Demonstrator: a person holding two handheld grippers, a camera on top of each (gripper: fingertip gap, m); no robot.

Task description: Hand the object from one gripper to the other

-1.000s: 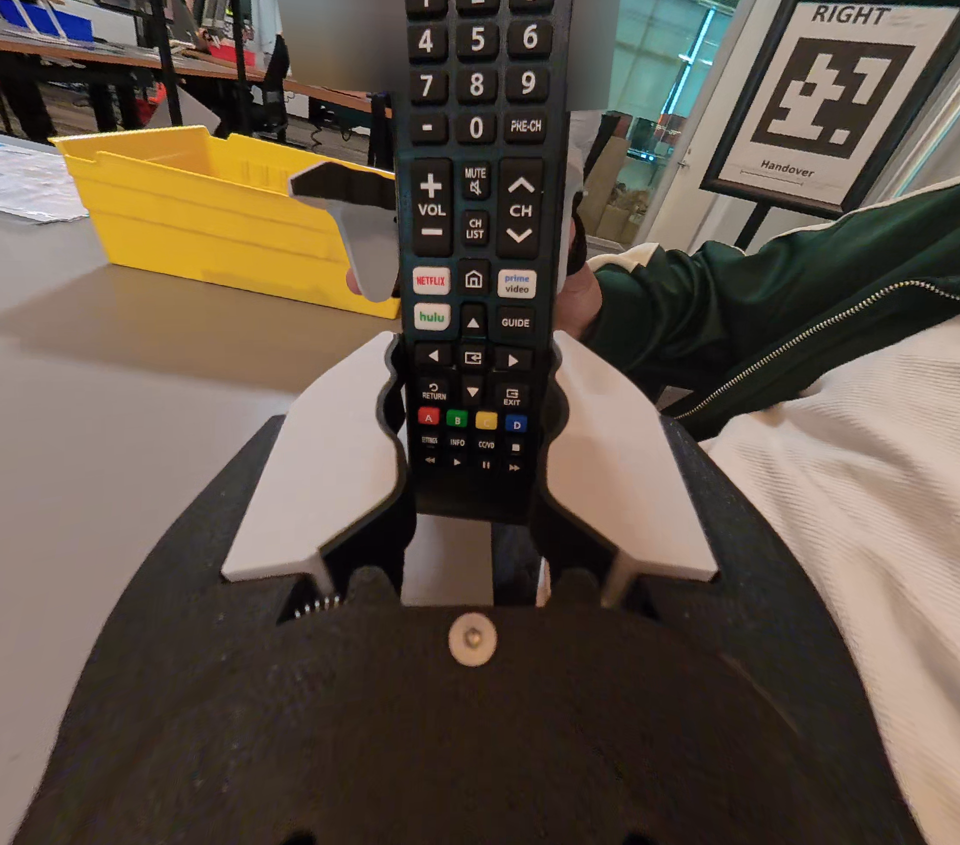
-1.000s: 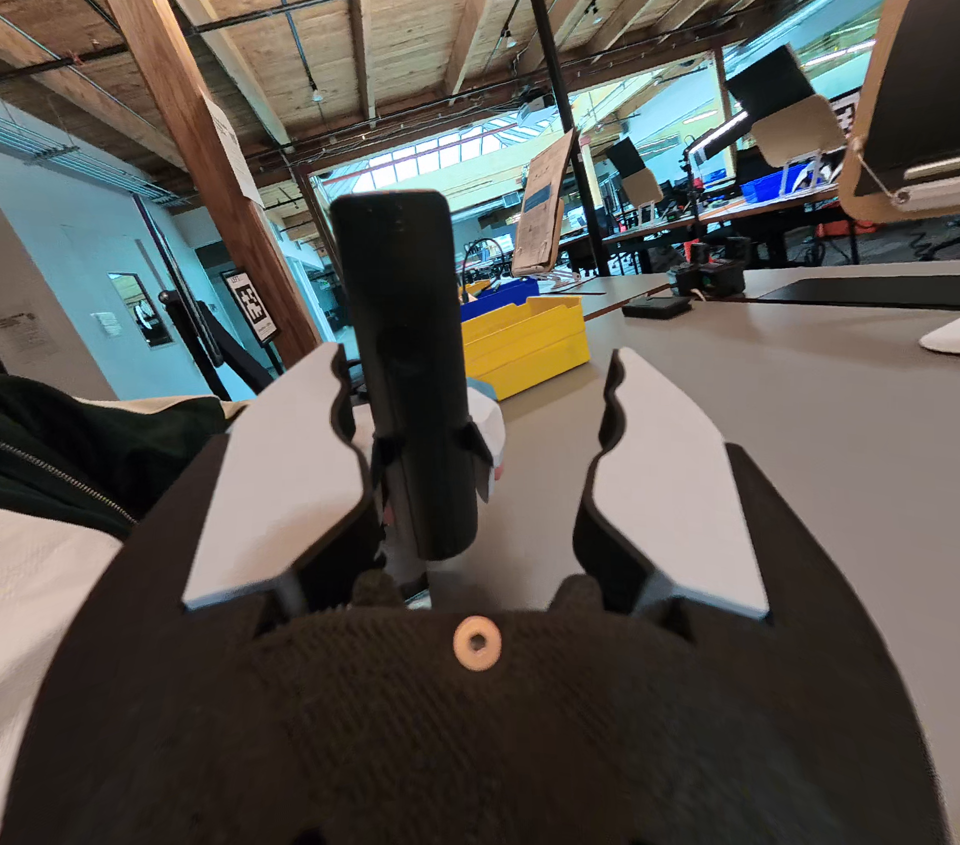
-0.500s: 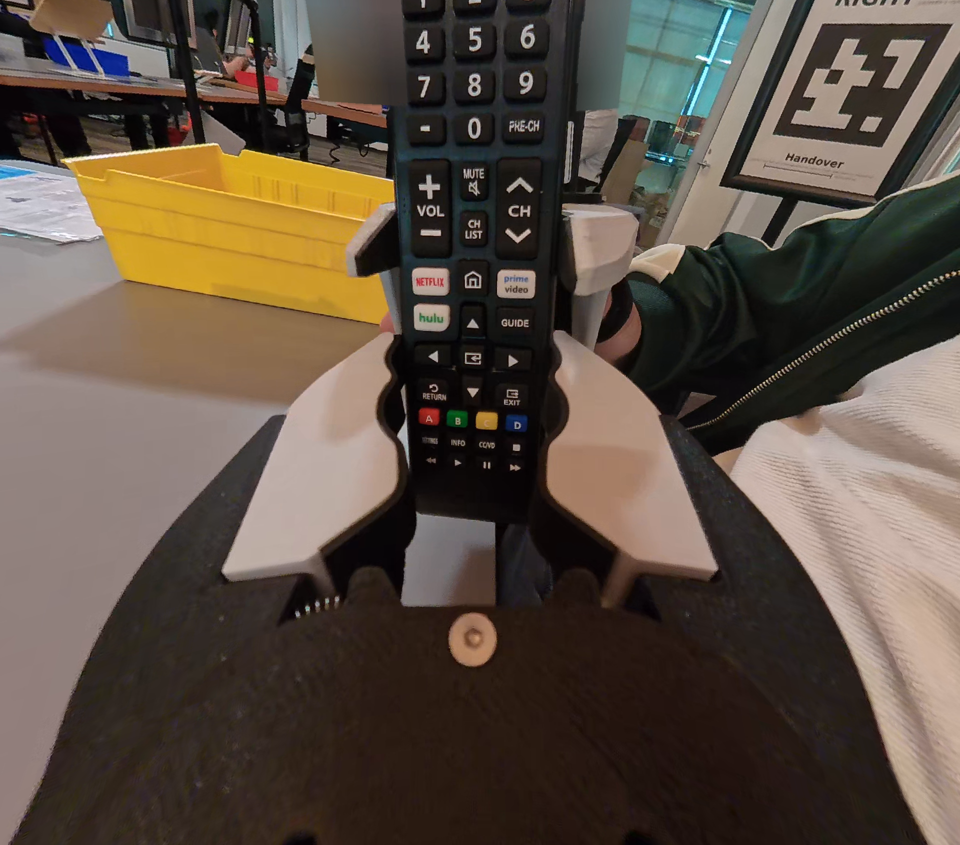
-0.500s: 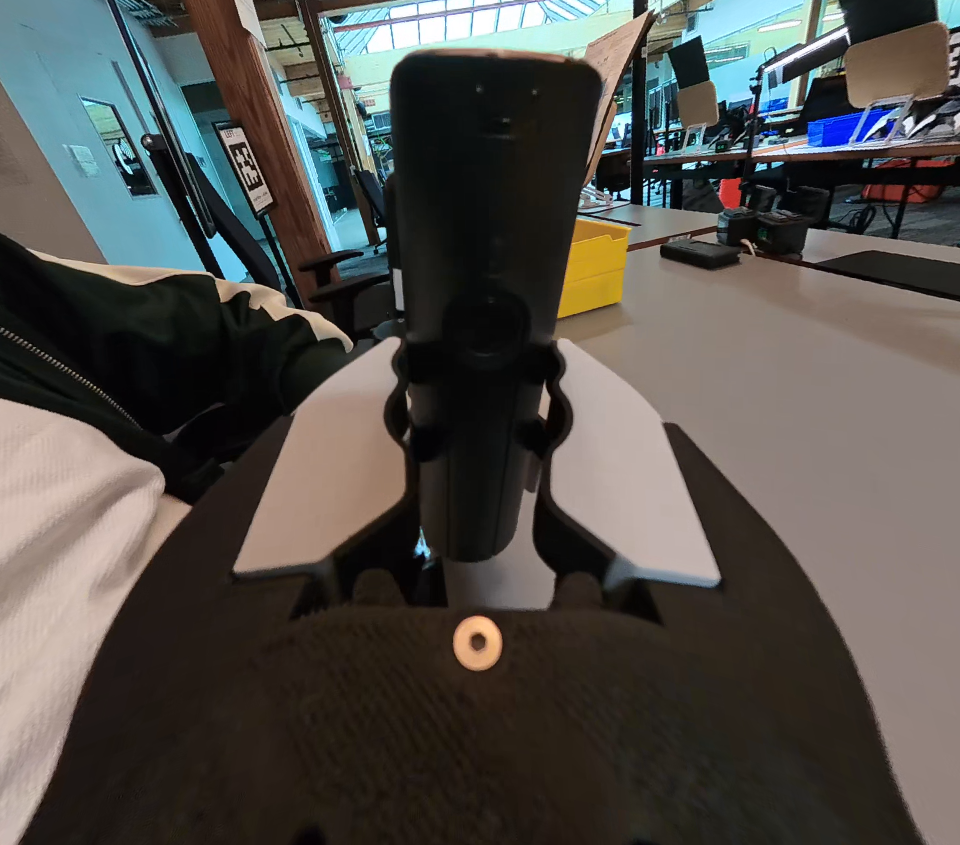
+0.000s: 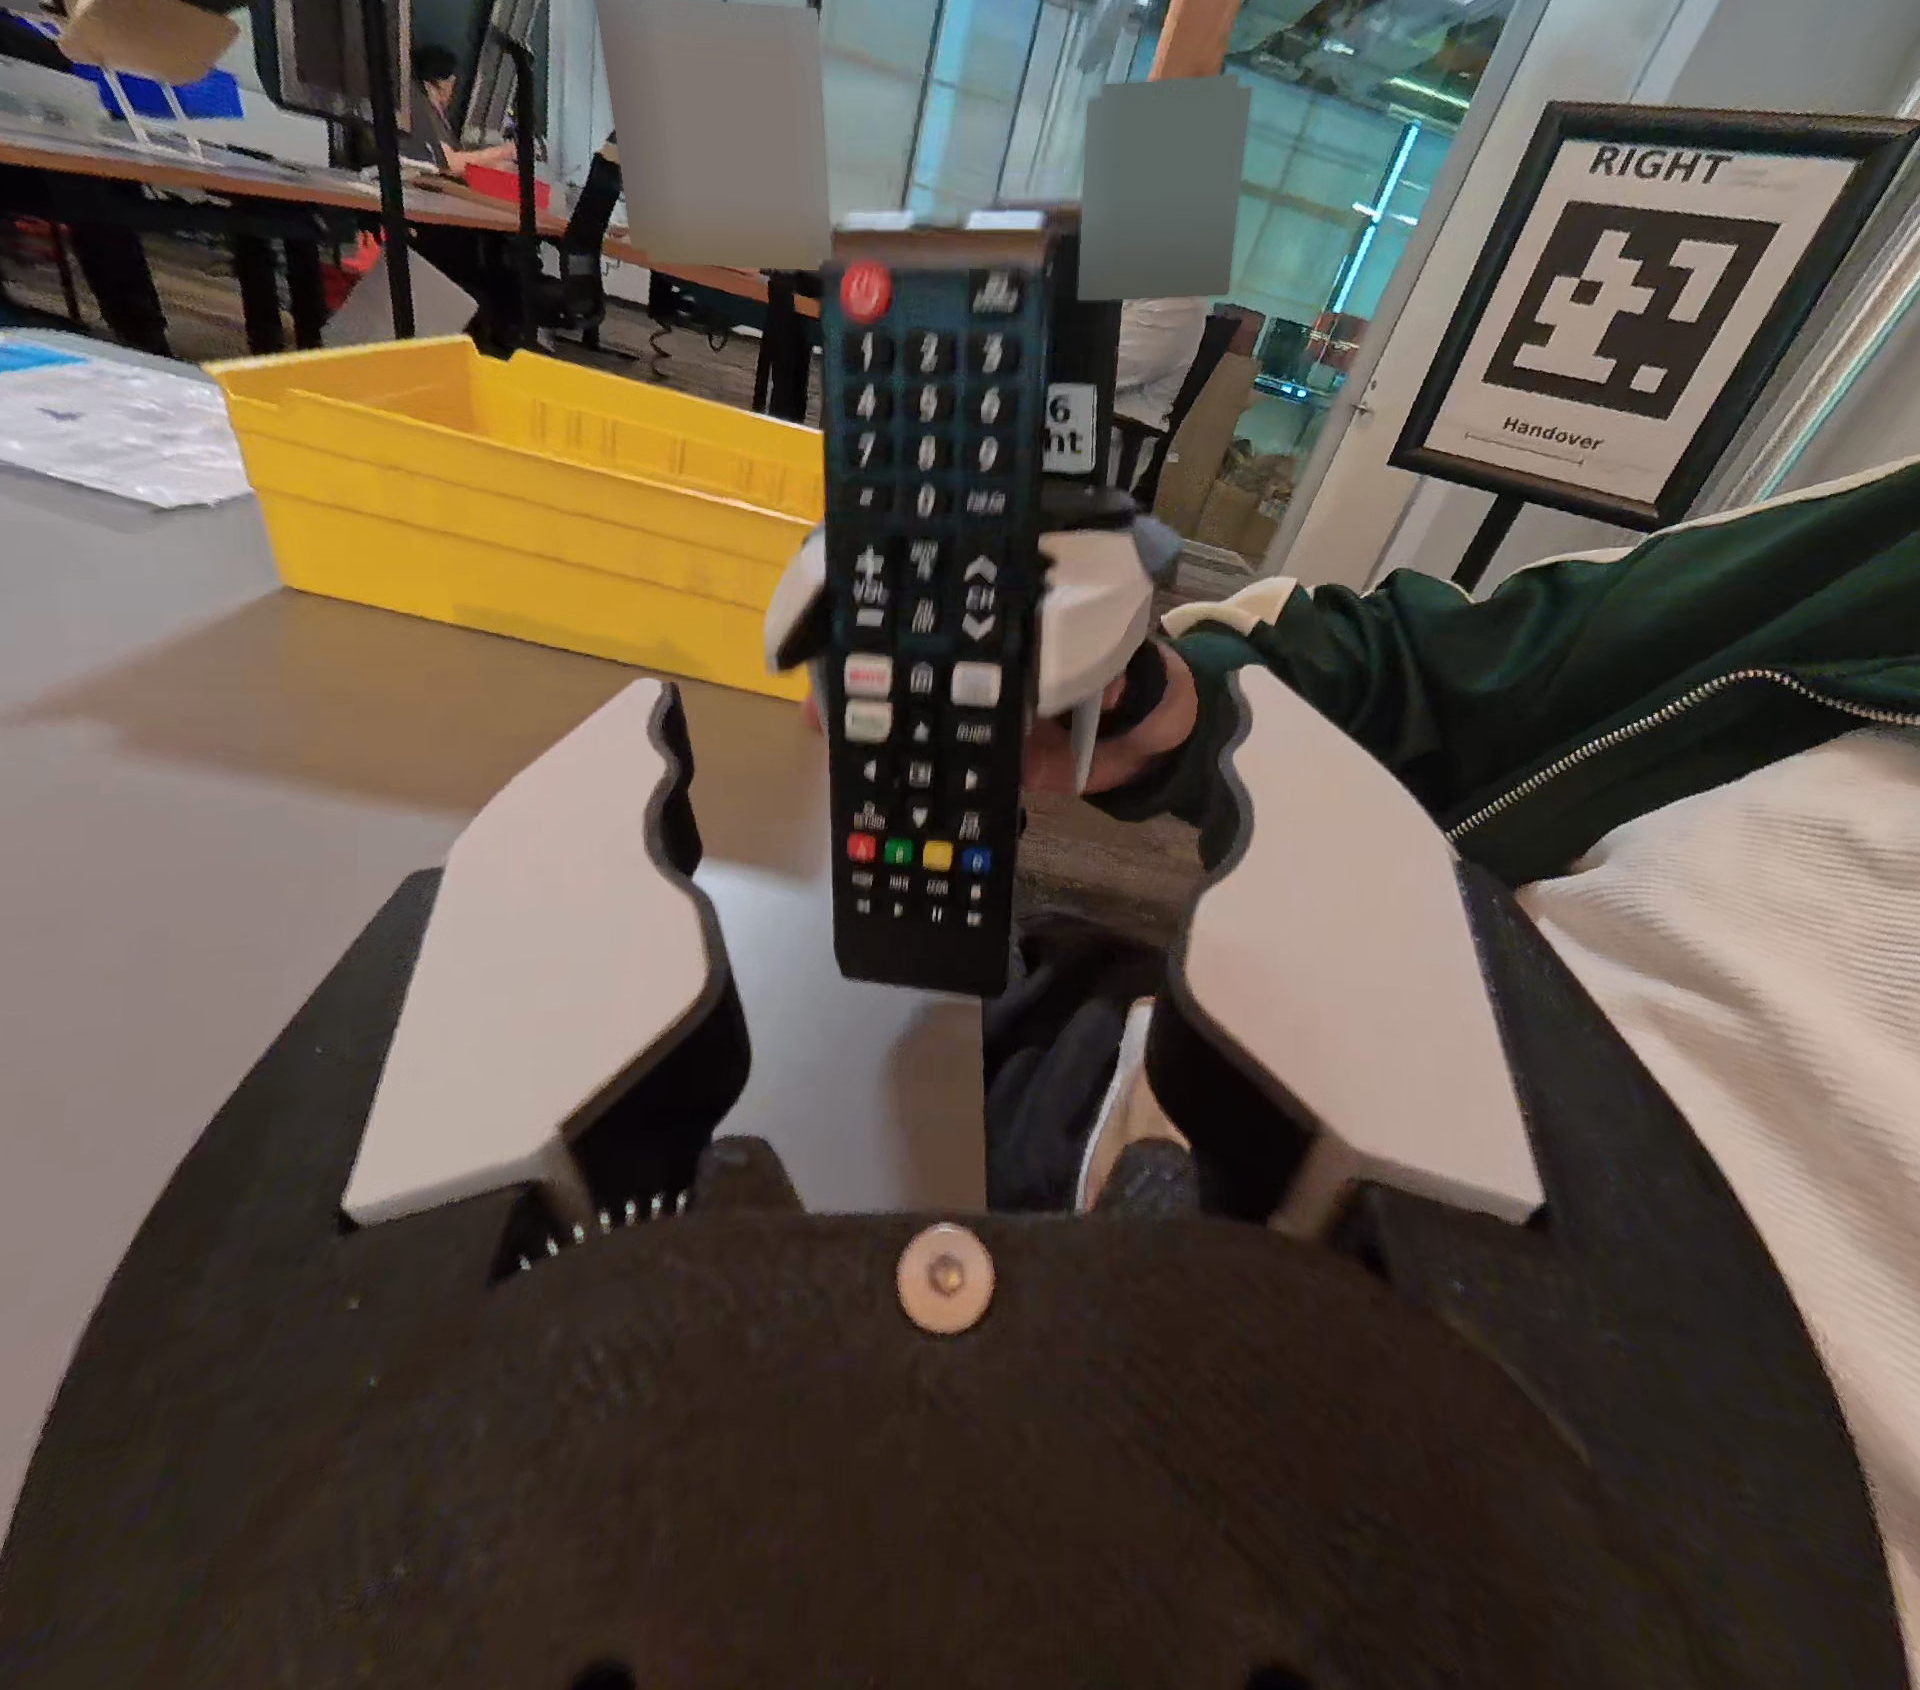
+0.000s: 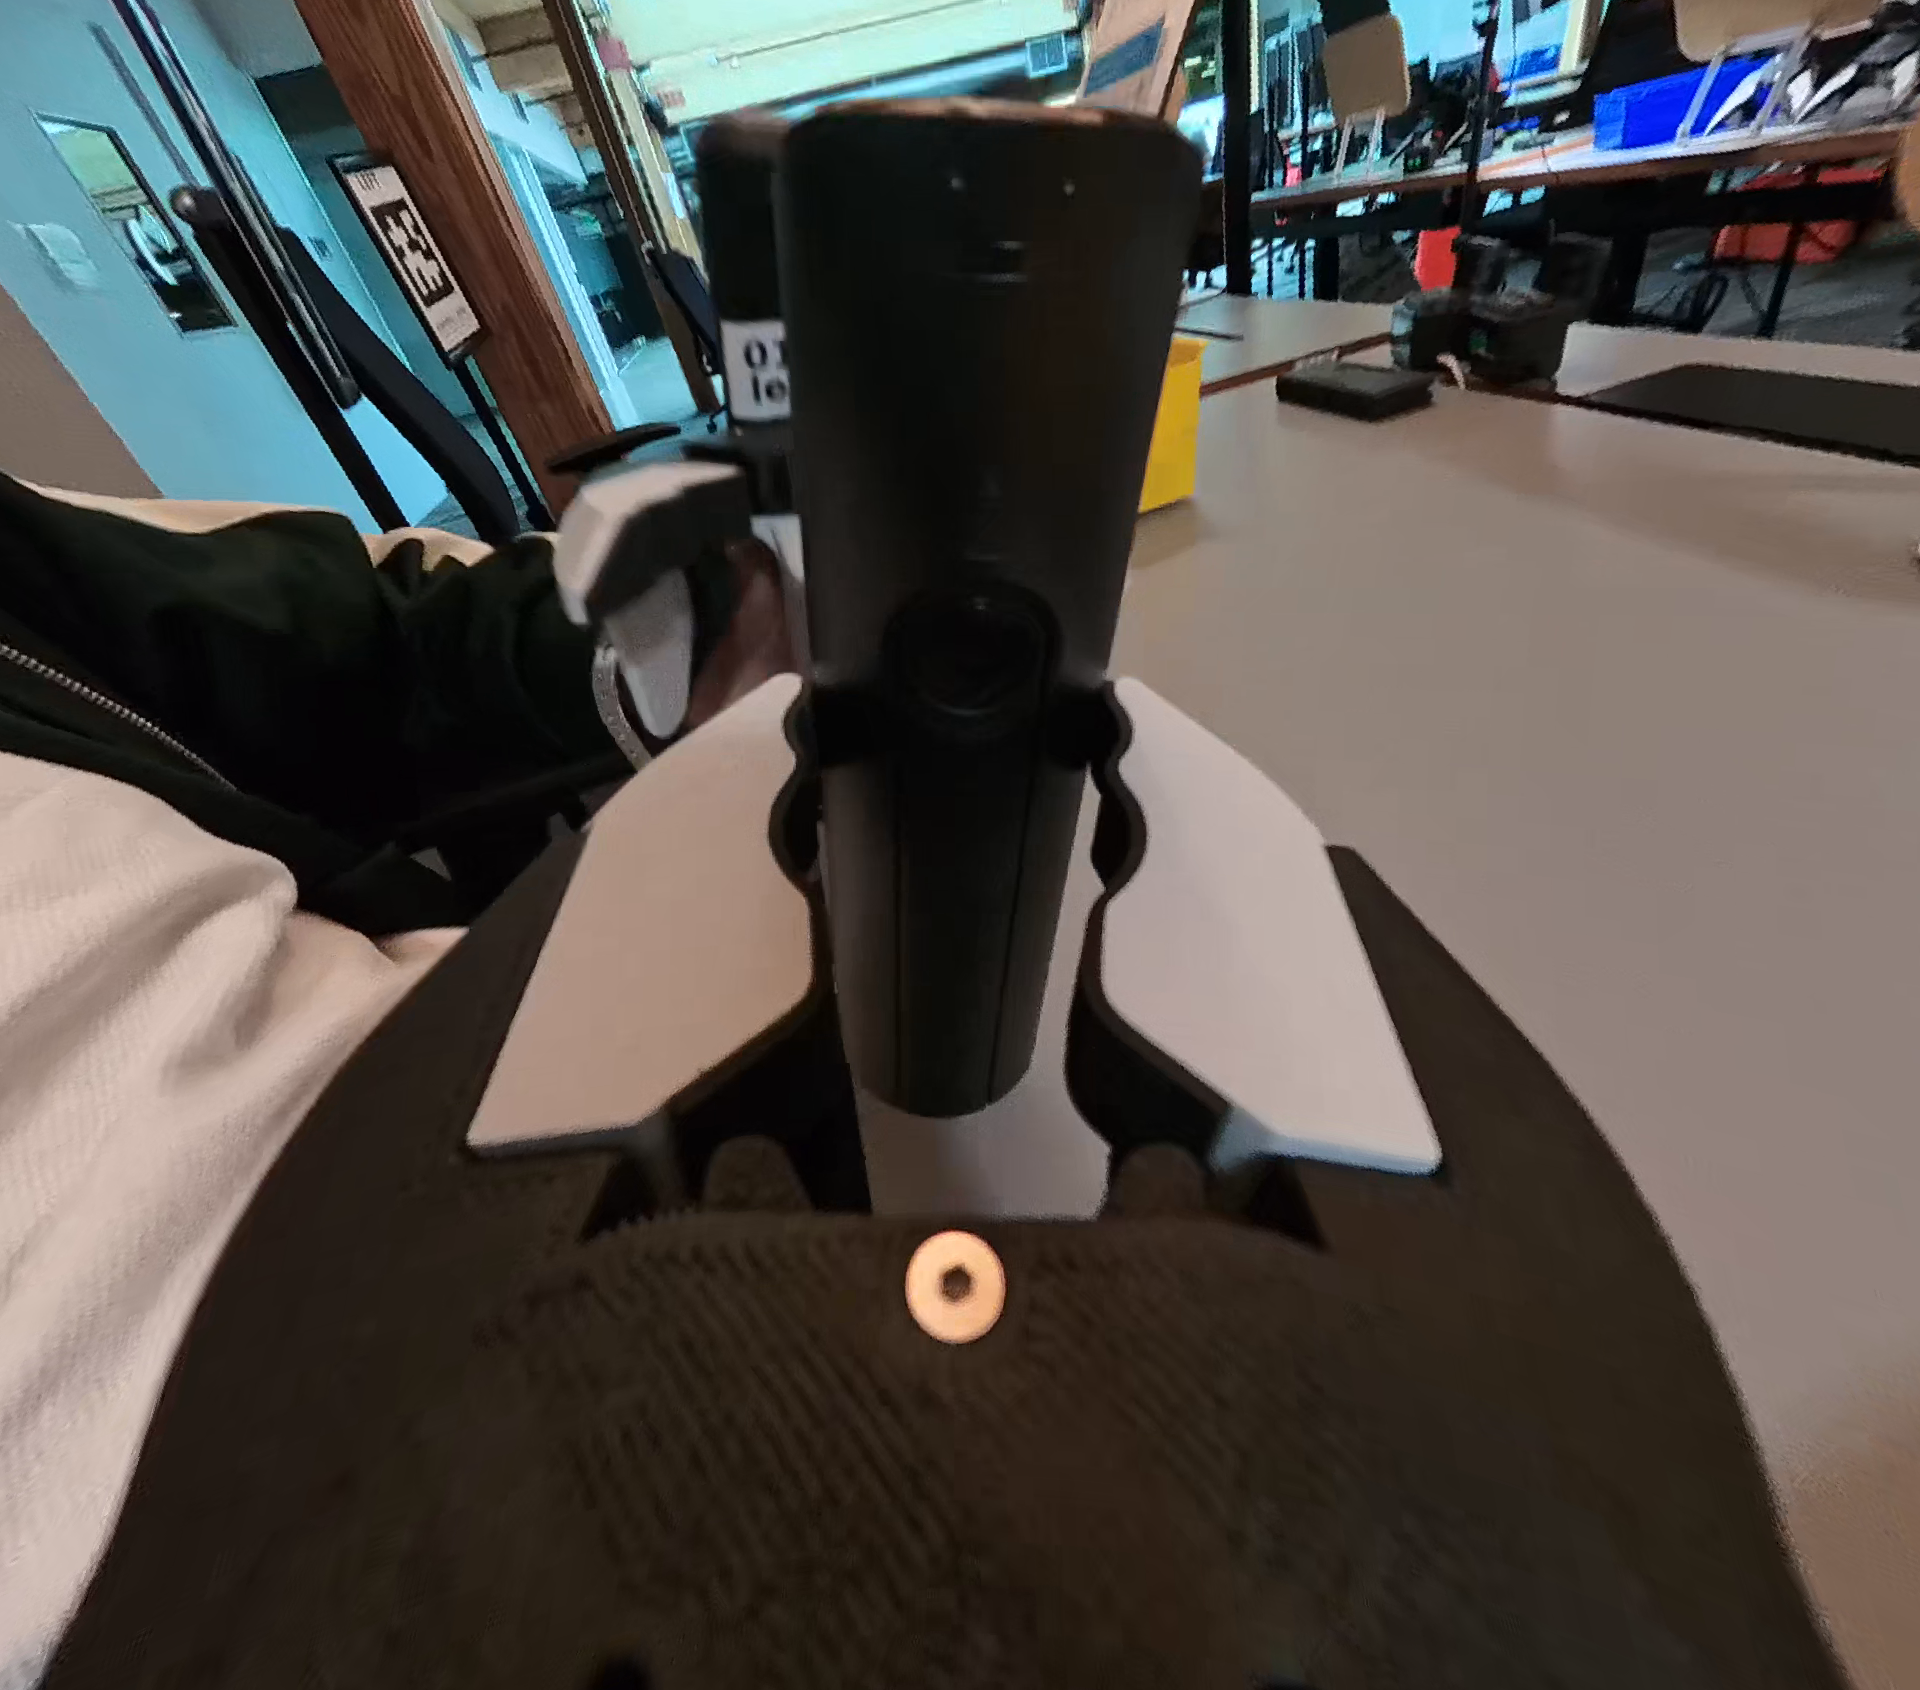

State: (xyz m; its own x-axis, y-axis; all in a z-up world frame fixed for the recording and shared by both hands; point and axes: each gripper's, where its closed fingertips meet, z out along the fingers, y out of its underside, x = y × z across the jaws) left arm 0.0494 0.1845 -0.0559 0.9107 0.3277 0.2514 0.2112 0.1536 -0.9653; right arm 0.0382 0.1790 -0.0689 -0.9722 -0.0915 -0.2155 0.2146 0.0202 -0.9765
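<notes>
While the left hand-held gripper stands wide apart, the long black button-faced plastic remote control hangs upright between its fingers, untouched. The right hand-held gripper clamps the remote's smooth back above the grey surface.

Left tongs spread wide, upright black plastic remote control between them untouched, pinched midway by right tongs, yellow plastic bin on grey table
</notes>
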